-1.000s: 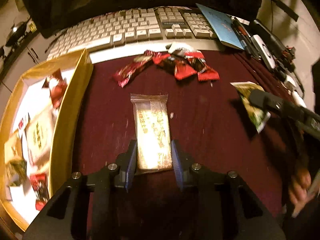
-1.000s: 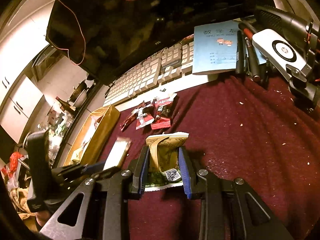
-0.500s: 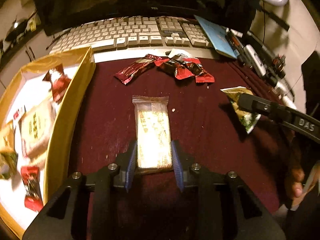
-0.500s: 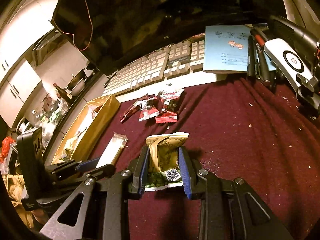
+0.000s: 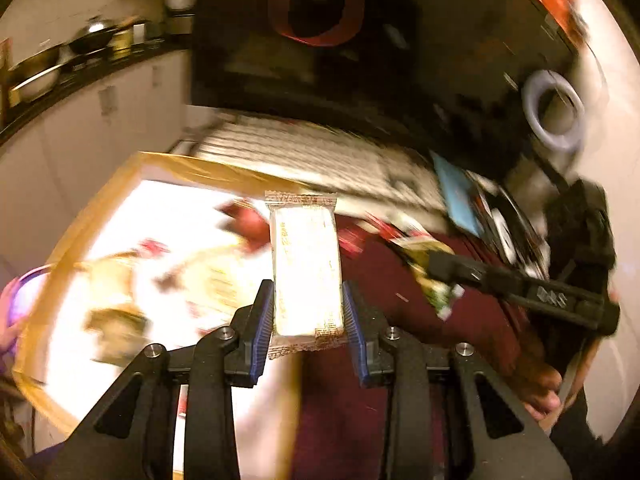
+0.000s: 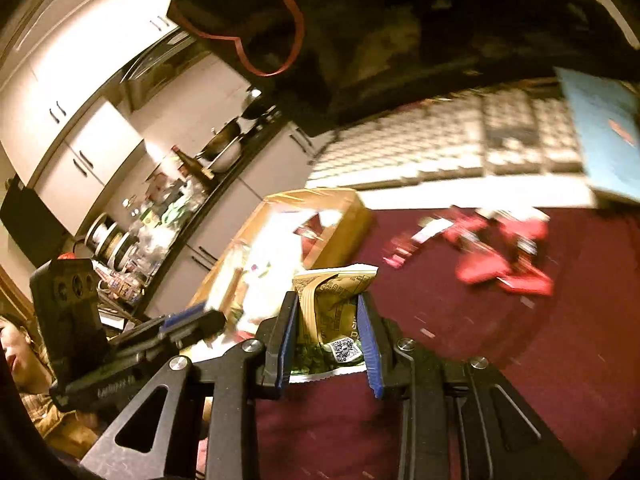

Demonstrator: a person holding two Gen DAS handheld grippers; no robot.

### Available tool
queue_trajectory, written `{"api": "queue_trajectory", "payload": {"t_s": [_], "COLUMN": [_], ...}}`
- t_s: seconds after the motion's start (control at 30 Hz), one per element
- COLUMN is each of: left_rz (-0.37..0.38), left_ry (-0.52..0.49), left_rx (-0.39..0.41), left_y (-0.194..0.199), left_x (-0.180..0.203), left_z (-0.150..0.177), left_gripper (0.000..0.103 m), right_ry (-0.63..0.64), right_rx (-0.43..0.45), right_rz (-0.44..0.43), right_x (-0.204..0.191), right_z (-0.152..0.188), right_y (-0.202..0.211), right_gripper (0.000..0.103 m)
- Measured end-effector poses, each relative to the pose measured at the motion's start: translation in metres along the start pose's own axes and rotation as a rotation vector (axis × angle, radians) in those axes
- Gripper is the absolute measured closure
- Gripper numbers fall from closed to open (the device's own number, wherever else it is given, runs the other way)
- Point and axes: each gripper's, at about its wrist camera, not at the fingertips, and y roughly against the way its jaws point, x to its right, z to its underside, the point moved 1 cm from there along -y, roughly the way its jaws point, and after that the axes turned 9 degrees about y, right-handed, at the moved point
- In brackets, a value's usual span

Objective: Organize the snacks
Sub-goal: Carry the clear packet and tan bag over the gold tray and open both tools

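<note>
Gripping a pale wafer bar (image 5: 306, 268) in a clear wrapper, the left gripper (image 5: 307, 312) has its blue-padded fingers (image 5: 264, 320) closed narrowly against the bar's two long sides, so the bar stands lengthwise between them and sticks out ahead. In the left wrist view the bar hangs over the near edge of the yellow-walled box (image 5: 168, 164), whose bright white floor already carries several blurred snack packets (image 5: 116, 320) in red and tan. The right gripper (image 6: 328, 320) is likewise closed narrowly on a crumpled tan-and-green snack packet (image 6: 332, 312) with a small square code printed near its lower edge; its fingers (image 6: 370, 344) press the packet from both sides. That packet hangs above the dark red cloth of the tabletop (image 6: 520, 360), just beside the box's corner. A loose heap of red wrapped candies (image 6: 496, 248) lies on the cloth, well apart from the box and near a white keyboard (image 6: 440, 140). A light blue booklet (image 6: 600, 136) rests over the keyboard's right end. Much of both views is smeared by motion blur, so the print on the wrappers inside the box cannot be read.
</note>
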Motion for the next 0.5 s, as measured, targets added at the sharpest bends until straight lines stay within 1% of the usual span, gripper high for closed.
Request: {"api": "queue_trajectory", "payload": {"t_s": [0.07,0.17,0.23,0.33,0.43,0.5], "left_rz": [-0.046,-0.107,-0.100,-0.125,-0.148,-0.175], "left_ry": [0.089,0.160,0.187,0.204,0.199,0.173], "left_rx": [0.014,0.018,0.010,-0.041,-0.119,-0.177], "left_y": [0.002,-0.002,-0.010,-0.036,-0.064,-0.086], "left_x": [-0.035,-0.073,-0.093,-0.118,-0.129,-0.131], "left_z": [-0.023,-0.047,-0.063,-0.084,-0.094,-0.095], "left_gripper": [0.072,0.072,0.072,0.072,0.072,0.072], "right_ry": [0.034,0.083,0.107,0.142,0.186,0.203], "right_rx": [-0.032,-0.118,-0.160,-0.201,-0.246,-0.281], "right_rz": [0.008,0.042,0.045,0.050,0.110,0.135], "right_x": [-0.016,-0.039,-0.050,-0.065,-0.077,-0.080], "right_z": [-0.012,-0.029,-0.037,-0.054,-0.069,-0.074], "right_y": [-0.018,-0.058,-0.086,-0.125,-0.166,-0.188], "right_gripper": [0.073,0.073,0.073,0.073,0.073,0.073]}}
